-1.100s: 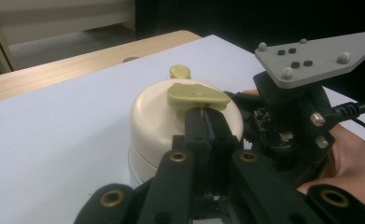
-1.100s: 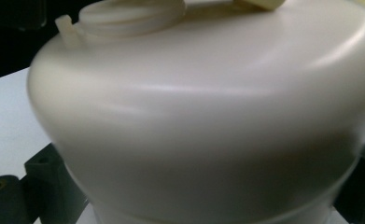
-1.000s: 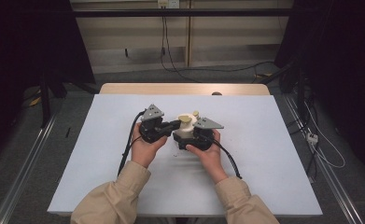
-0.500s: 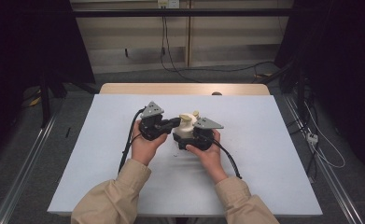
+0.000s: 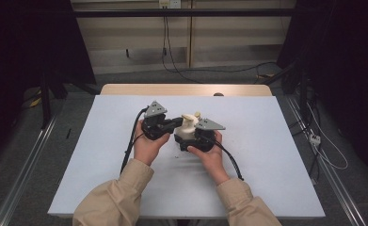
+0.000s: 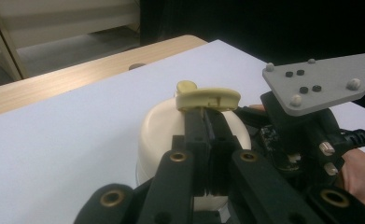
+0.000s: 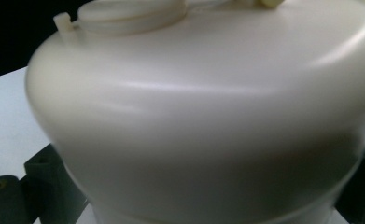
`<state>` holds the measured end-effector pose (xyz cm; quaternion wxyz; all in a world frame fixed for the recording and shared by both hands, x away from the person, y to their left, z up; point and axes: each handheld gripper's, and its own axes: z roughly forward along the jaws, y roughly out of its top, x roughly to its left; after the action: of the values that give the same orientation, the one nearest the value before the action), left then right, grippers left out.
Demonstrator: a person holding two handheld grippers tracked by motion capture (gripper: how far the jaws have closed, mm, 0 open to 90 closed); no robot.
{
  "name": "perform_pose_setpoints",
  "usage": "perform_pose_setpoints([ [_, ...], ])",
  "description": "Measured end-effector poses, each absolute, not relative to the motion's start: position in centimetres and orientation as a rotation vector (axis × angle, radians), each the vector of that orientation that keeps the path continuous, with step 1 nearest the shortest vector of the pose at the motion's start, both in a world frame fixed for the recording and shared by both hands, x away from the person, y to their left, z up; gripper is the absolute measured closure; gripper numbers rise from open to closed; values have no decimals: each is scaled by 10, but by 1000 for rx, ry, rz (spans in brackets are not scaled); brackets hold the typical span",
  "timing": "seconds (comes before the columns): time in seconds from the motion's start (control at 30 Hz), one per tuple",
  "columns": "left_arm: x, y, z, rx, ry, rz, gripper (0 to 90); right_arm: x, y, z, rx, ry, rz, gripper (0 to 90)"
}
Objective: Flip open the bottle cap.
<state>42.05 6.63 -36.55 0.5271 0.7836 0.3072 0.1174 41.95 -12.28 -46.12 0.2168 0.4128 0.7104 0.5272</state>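
Cream container (image 6: 164, 130), squat and round-shouldered, standing on the white bench (image 5: 276, 155) between the two grippers. Flip-top cap (image 6: 207, 98) on its crown, lifted clear of the shoulder on the side facing the left gripper (image 6: 207, 114); small knob (image 6: 186, 86) visible just beyond the cap.

Left gripper: jaws pressed together, tips pinching the near edge of the cap from below its rim. Right gripper (image 5: 196, 136): body of the container directly ahead and very close in the right gripper view, black jaw parts low at either side of it; appears clamped around the body, though pad contact itself hidden. Grey plate (image 6: 318, 84) of the right gripper just beside the container, to the right of the left gripper's jaws.

Step in hand, as judged: opening the cap while the body is braced.

Recommendations:
- Keep right gripper firm and low on the body to stop tipping or sliding across the bench.
- Lift with left gripper along the cap's hinge arc, not straight back; a straight pull likely to drag the whole container.
- Maintain pinch well onto the cap edge; thin lip, slip probable with a shallow bite.
- Move slowly; contents unknown, spillage possible if jerked.

Bench otherwise bare around the hands; cables (image 5: 130, 146) trailing clear behind each gripper.
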Motion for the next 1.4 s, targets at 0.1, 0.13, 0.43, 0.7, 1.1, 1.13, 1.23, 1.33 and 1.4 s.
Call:
perform_pose_setpoints([
  [0.1, 422, 66, -366, 1872, 742, 279, 897, 419, -123, -461, 1143, 1968, 1460, 40],
  [0.13, 422, 66, -366, 1870, 744, 280, 897, 419, -123, -461, 1143, 1969, 1460, 39],
  [0.43, 423, 64, -365, 1866, 745, 276, 897, 420, -123, -461, 1143, 1969, 1460, 40],
  [0.7, 424, 61, -363, 1872, 741, 277, 896, 420, -123, -461, 1142, 1969, 1458, 40],
  [1.1, 426, 55, -359, 1877, 740, 272, 895, 420, -123, -461, 1143, 1969, 1458, 39],
  [1.13, 427, 55, -359, 1882, 737, 275, 896, 420, -123, -461, 1143, 1970, 1457, 39],
  [1.23, 427, 55, -360, 1879, 742, 272, 895, 420, -123, -461, 1142, 1970, 1458, 39],
  [1.33, 428, 55, -360, 1875, 745, 264, 895, 420, -123, -461, 1142, 1970, 1458, 39],
  [1.4, 429, 54, -360, 1875, 745, 264, 896, 420, -123, -461, 1142, 1970, 1457, 39],
])
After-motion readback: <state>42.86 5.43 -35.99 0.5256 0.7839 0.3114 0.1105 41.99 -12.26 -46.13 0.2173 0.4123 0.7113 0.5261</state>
